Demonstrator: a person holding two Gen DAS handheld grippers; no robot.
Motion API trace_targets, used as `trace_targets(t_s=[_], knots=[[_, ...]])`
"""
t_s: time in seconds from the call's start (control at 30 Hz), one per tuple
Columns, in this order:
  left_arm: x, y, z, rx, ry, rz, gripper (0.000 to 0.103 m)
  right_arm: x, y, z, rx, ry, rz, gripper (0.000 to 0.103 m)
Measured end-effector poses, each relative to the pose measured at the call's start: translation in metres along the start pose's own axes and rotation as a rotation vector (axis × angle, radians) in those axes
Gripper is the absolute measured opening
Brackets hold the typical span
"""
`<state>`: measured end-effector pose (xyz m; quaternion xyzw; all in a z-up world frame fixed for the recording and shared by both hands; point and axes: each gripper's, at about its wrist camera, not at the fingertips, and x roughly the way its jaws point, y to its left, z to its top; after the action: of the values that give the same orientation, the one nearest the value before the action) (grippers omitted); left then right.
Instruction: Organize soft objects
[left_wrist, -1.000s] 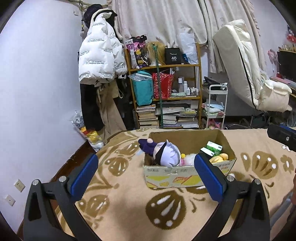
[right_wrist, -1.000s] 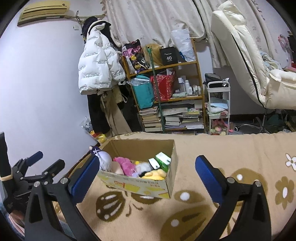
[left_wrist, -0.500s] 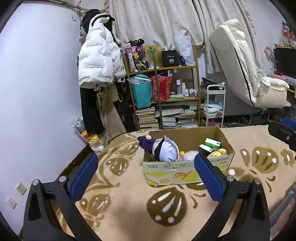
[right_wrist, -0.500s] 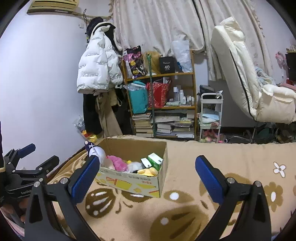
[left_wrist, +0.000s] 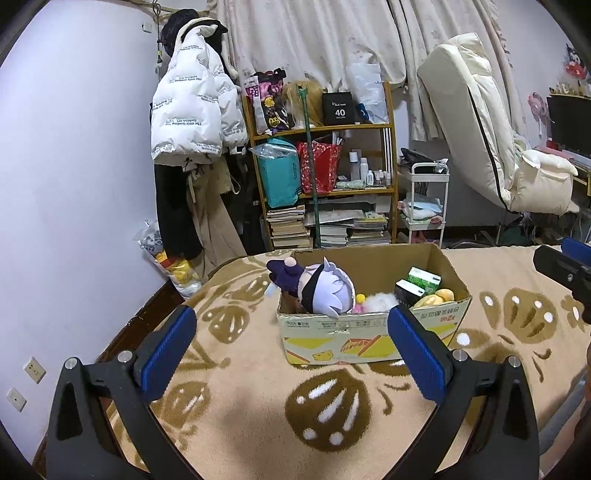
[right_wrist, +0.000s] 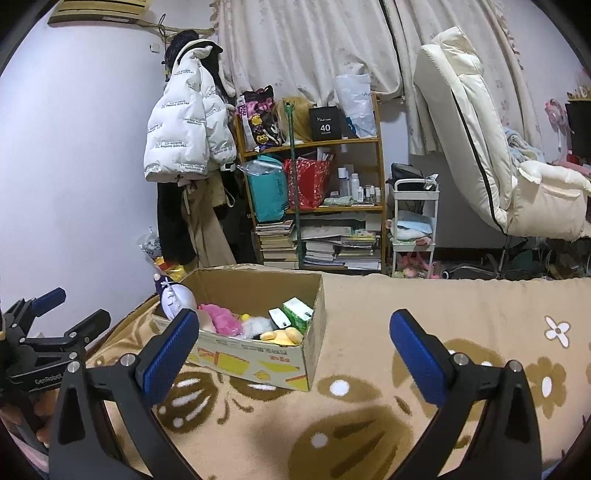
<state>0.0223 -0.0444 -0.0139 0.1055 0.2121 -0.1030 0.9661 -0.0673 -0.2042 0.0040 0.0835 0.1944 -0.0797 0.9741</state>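
Left gripper (left_wrist: 291, 349) and right gripper (right_wrist: 293, 350) hover empty, jaws wide apart. Open cardboard box (left_wrist: 369, 338) of plush toys (left_wrist: 325, 290) sits on the beige patterned blanket (left_wrist: 240, 406).

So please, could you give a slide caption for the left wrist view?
Open left tongs face a cardboard box of plush toys on a patterned blanket.
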Motion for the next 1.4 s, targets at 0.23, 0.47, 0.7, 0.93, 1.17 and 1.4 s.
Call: trace_targets(t_s=[0.23, 0.47, 0.7, 0.93, 1.17, 1.4], knots=[[0.004, -0.001, 0.000, -0.004, -0.003, 0.000, 0.102, 0.010, -0.005, -0.001, 0.004, 0.016, -0.016, 0.103], [0.001, -0.003, -0.003, -0.022, -0.002, 0.014, 0.102, 0.011, -0.006, -0.001, -0.004, 0.018, -0.021, 0.103], [-0.003, -0.005, -0.004, -0.012, -0.017, 0.047, 0.102, 0.011, -0.009, -0.002, -0.007, 0.016, -0.022, 0.103], [-0.006, -0.003, -0.006, -0.014, -0.019, 0.054, 0.102, 0.011, -0.009, -0.002, -0.009, 0.014, -0.021, 0.103], [-0.008, -0.001, -0.007, -0.013, -0.017, 0.054, 0.102, 0.012, -0.016, -0.003, -0.008, 0.012, -0.021, 0.103], [-0.008, 0.001, -0.007, -0.013, -0.011, 0.053, 0.102, 0.011, -0.014, -0.003, -0.011, 0.012, -0.022, 0.103]])
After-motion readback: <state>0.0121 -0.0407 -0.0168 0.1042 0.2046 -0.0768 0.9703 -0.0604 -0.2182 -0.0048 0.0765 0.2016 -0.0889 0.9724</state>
